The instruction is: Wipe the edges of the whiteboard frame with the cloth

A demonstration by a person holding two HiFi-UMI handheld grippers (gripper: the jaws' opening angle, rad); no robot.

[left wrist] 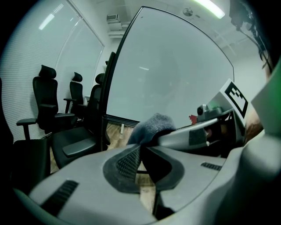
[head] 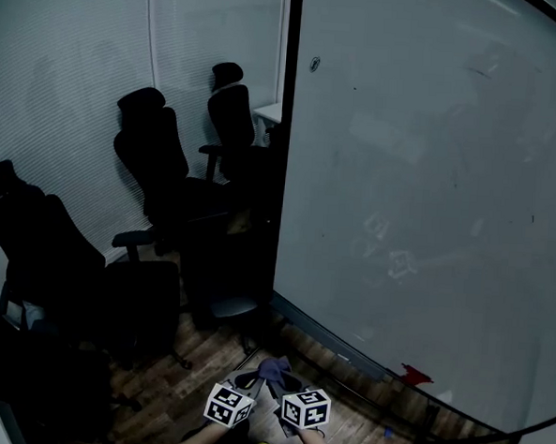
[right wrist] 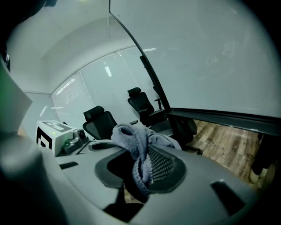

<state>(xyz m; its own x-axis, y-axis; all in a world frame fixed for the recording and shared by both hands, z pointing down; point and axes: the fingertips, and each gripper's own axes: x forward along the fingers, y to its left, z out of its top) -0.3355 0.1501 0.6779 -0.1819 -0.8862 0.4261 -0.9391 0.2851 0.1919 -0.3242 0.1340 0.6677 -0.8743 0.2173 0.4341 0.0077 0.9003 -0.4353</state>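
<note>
The whiteboard (head: 431, 179) fills the right of the head view. Its dark frame (head: 287, 123) runs down the left side and along the bottom, just above the wooden floor (head: 179, 379). No contact there: both claws hang low, well short of the frame. The right claw (right wrist: 141, 163) is clamped on the grey cloth (right wrist: 131, 136), which bunches up over its jaws. The left claw (left wrist: 140, 148) has its jaws drawn together at the tips, right at the cloth's edge, and seems to pinch it too. So the cloth sits between the two claws, off the board. By the look of it, wiping has not yet begun, and every edge is left to do.
</note>
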